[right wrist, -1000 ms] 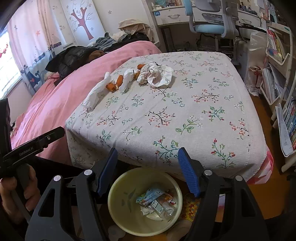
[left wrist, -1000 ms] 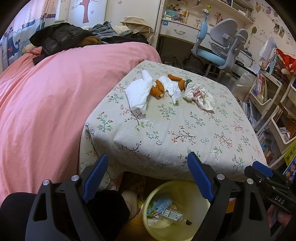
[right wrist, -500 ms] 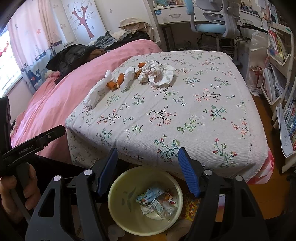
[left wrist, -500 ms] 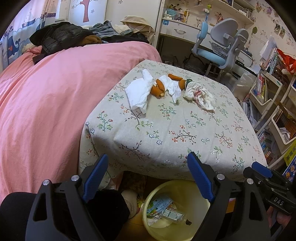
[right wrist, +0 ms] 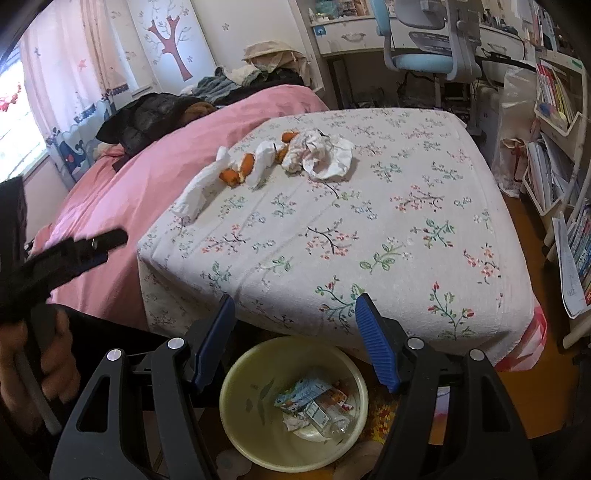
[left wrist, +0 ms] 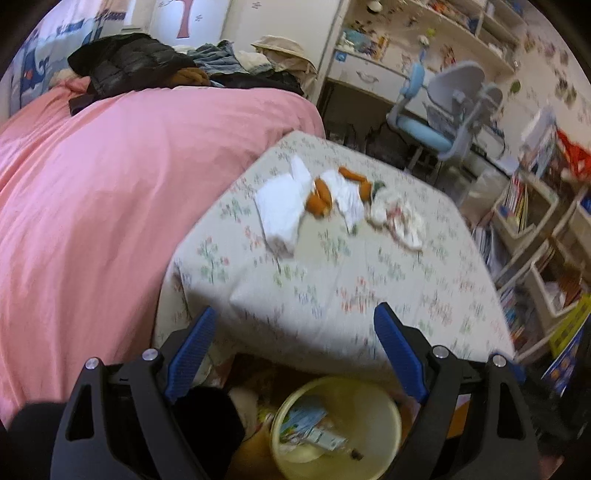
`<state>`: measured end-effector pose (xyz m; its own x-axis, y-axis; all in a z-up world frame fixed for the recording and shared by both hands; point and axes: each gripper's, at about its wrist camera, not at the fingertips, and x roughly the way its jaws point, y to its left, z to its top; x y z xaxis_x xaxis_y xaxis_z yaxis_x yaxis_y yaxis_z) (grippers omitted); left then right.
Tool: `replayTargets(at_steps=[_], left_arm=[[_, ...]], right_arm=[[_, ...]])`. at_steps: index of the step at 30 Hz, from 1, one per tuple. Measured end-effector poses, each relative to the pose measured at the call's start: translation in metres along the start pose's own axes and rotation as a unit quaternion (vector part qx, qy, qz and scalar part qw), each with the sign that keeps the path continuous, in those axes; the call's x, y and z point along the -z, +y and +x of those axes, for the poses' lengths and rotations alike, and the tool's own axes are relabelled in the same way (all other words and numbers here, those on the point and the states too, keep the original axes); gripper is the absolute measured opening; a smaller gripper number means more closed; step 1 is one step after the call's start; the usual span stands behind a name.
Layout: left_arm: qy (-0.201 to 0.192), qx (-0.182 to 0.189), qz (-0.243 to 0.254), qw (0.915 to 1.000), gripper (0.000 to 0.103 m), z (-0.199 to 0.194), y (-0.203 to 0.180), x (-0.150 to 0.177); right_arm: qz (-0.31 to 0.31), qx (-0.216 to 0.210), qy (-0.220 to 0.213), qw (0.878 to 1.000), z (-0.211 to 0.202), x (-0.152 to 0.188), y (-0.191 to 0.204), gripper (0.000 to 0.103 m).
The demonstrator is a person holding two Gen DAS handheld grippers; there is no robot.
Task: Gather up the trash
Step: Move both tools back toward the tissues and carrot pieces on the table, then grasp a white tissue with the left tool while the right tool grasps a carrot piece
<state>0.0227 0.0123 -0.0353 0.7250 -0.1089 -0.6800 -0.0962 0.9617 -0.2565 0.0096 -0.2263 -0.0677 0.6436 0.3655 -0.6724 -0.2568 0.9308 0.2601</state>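
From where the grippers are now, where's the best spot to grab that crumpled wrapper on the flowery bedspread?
Probably the raised, puffed-up fold at the near edge of the crumpled wrapper, coming from above. It lies loose on the bedspread with ridges standing up, so open fingers can pinch a ridge rather than scrape the cloth.

A bed (right wrist: 424, 206) with a floral sheet meets a pink duvet (left wrist: 110, 192). Behind stand a white desk (right wrist: 347, 35) and a blue swivel chair (right wrist: 424, 59). Bookshelves (right wrist: 554, 122) line the right wall above a wooden floor (right wrist: 532, 391). Daylight enters through a curtained window (right wrist: 22, 125).
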Motion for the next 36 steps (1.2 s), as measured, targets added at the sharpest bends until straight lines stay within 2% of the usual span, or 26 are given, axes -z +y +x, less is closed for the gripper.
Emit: replayTargets(at_steps=[7,9,10,12,13,17,18,19,20,21,22,23,26,30,33,36], left_arm=[[-0.001,0.006,0.013,0.9999,0.083,0.030,-0.001,-0.051],[0.023,-0.014,0.039,0.9989,0.083,0.053,-0.007,-0.063],[0.035,-0.029,0.044,0.9980,0.083,0.069,-0.008,-0.070],[0.061,-0.036,0.042,0.9966,0.083,0.090,-0.006,-0.077],[0.082,-0.040,0.051,0.9945,0.083,0.108,-0.007,-0.082],[0.121,-0.067,0.101,0.9852,0.083,0.150,-0.013,-0.095],[0.133,-0.066,0.099,0.9839,0.068,0.160,-0.009,-0.097],[0.147,-0.060,0.093,0.9829,0.038,0.167,-0.004,-0.098],[0.160,-0.053,0.085,0.9820,0.036,0.171,0.001,-0.100],[0.164,-0.043,0.074,0.9828,0.012,0.169,0.007,-0.104],[0.173,-0.027,0.057,0.9830,0.003,0.166,0.013,-0.108],[0.172,-0.010,0.034,0.9845,0.003,0.159,0.019,-0.111],[0.137,0.006,0.007,0.9906,0.003,0.127,0.031,-0.119],[0.086,0.030,-0.041,0.9950,0.003,0.086,0.047,-0.125],[0.059,0.034,-0.061,0.9958,0.003,0.072,0.055,-0.130],[0.046,0.036,-0.082,0.9950,0.003,0.076,0.064,-0.138]], right_arm=[[-0.010,-0.018,-0.018,1.000,-0.007,-0.006,0.010,0.065],[-0.014,-0.023,-0.022,0.999,-0.009,-0.007,0.013,0.065],[-0.017,-0.024,-0.023,0.999,-0.009,-0.008,0.015,0.065],[-0.027,-0.029,-0.024,0.999,-0.009,-0.010,0.019,0.065],[-0.030,-0.032,-0.024,0.999,-0.009,-0.012,0.021,0.065],[-0.046,-0.044,-0.019,0.998,-0.002,-0.019,0.028,0.065],[-0.054,-0.047,-0.018,0.997,0.000,-0.022,0.031,0.065],[-0.060,-0.050,-0.017,0.997,0.002,-0.024,0.033,0.065],[-0.068,-0.055,-0.017,0.996,0.007,-0.030,0.036,0.065],[-0.074,-0.058,-0.016,0.995,0.010,-0.034,0.039,0.065],[-0.082,-0.062,-0.015,0.995,0.014,-0.039,0.042,0.065],[-0.091,-0.069,-0.013,0.993,0.022,-0.047,0.046,0.065],[-0.114,-0.087,-0.006,0.990,0.046,-0.071,0.062,0.065],[-0.162,-0.113,0.005,0.980,0.090,-0.106,0.096,0.058],[-0.190,-0.126,0.025,0.973,0.132,-0.132,0.119,0.052],[-0.210,-0.121,0.048,0.969,0.176,-0.156,0.135,0.047]])
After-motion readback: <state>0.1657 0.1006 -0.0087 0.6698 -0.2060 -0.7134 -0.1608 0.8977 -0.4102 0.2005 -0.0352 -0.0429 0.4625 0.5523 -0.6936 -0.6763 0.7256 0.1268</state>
